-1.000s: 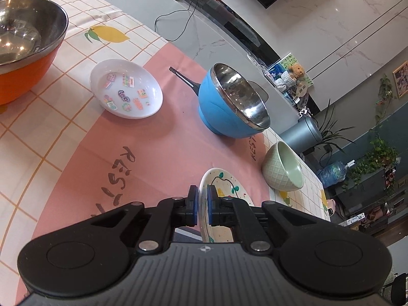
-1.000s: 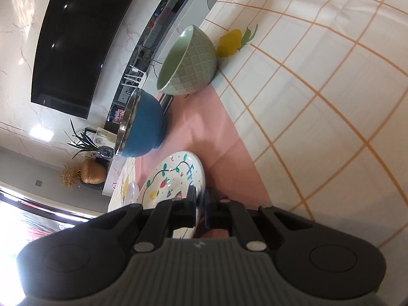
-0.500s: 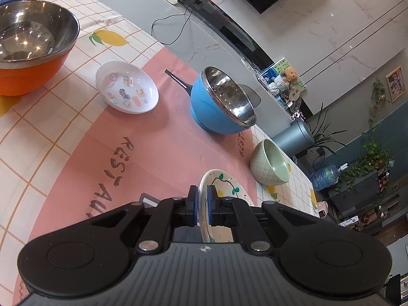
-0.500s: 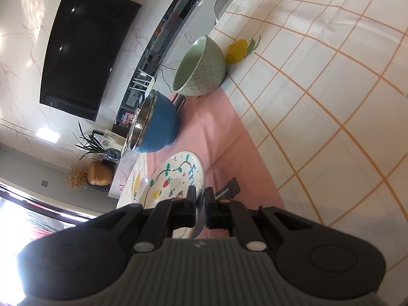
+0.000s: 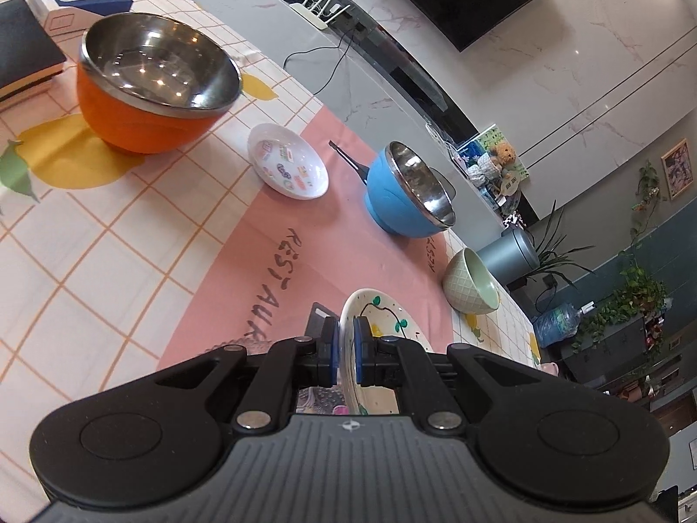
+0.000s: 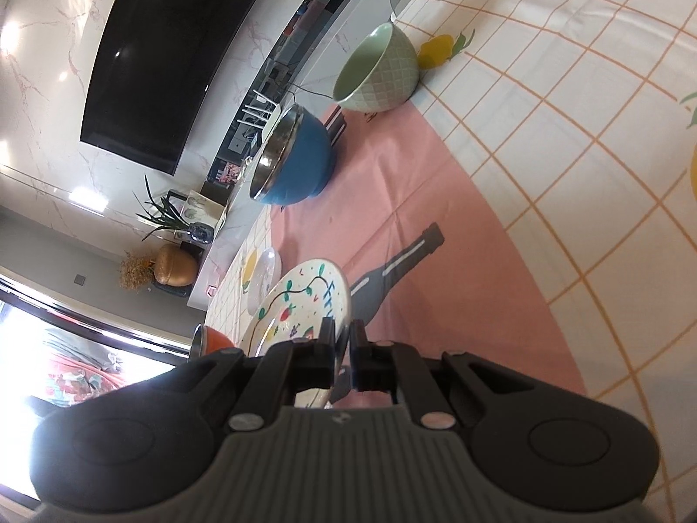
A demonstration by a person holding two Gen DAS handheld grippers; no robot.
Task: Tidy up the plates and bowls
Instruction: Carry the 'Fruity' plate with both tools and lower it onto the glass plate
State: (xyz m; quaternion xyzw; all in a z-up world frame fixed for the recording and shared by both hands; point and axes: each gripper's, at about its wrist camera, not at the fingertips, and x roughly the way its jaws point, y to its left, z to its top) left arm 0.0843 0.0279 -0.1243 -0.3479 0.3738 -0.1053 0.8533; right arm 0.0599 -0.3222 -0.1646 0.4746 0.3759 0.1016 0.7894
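Both grippers grip one painted fruit plate (image 5: 392, 327), also in the right wrist view (image 6: 300, 305), and hold it above the pink cloth. My left gripper (image 5: 344, 346) is shut on its rim. My right gripper (image 6: 342, 351) is shut on the opposite rim. A small white sticker plate (image 5: 287, 168) lies beyond, faint in the right wrist view (image 6: 261, 279). The blue steel-lined bowl (image 5: 405, 194) (image 6: 292, 161), the green bowl (image 5: 472, 281) (image 6: 374, 69) and the orange steel-lined bowl (image 5: 152, 83) (image 6: 211, 340) stand on the table.
A dark book (image 5: 24, 48) and a white box (image 5: 78, 0) lie at the far left corner. The table's far edge (image 5: 300, 83) runs behind the bowls. A TV (image 6: 161, 56) hangs on the wall beyond.
Both grippers have risen with the painted plate, so the table and bowls look farther away. The plate's shadow now shows on the pink cloth.
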